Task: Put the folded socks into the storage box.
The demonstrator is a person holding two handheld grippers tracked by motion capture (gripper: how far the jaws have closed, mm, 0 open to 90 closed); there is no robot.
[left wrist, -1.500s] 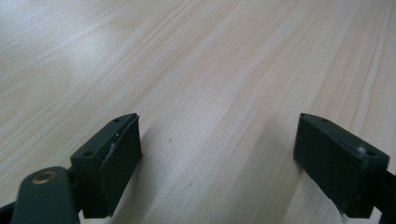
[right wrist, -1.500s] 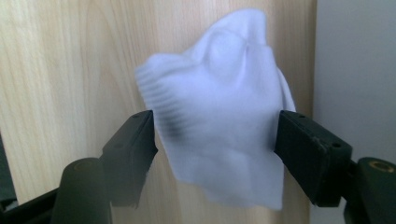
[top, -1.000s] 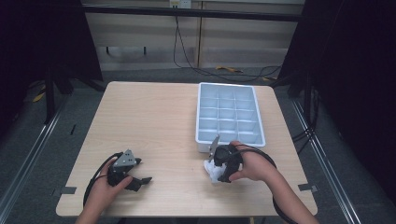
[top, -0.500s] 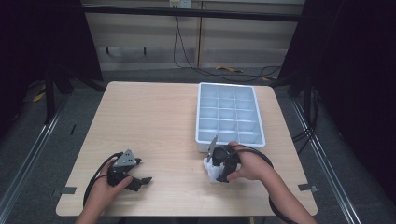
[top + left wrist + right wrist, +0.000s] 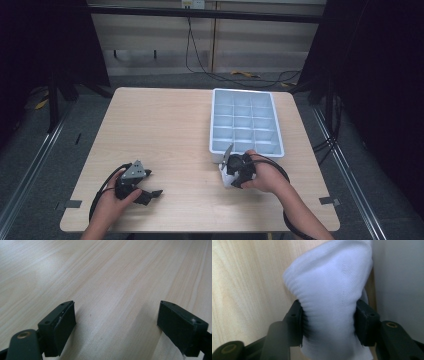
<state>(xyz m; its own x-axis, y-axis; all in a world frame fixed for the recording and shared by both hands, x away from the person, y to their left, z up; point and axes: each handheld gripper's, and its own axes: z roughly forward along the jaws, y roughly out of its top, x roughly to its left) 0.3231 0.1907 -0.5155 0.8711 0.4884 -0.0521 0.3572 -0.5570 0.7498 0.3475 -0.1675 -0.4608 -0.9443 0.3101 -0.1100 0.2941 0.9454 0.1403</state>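
Here right gripper (image 5: 329,322) pinches white sock (image 5: 332,297), lower end cut off; left gripper (image 5: 116,325) fingers wide apart, empty

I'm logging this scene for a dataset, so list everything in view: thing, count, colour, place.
Table: one, light wood, centre of the high view.
Compartment tray: one, pale blue-grey, right half of the table, compartments look empty.
Sock: one, white, ribbed, at the tray's near edge, pinched between the right gripper's jaws.
Tape marks: two, grey, near table corners.
Cables: several, dark, on the floor beyond the table.
Left gripper: one, black, jaws open, low over bare wood at near left.
Right gripper: one, black, shut on the sock.
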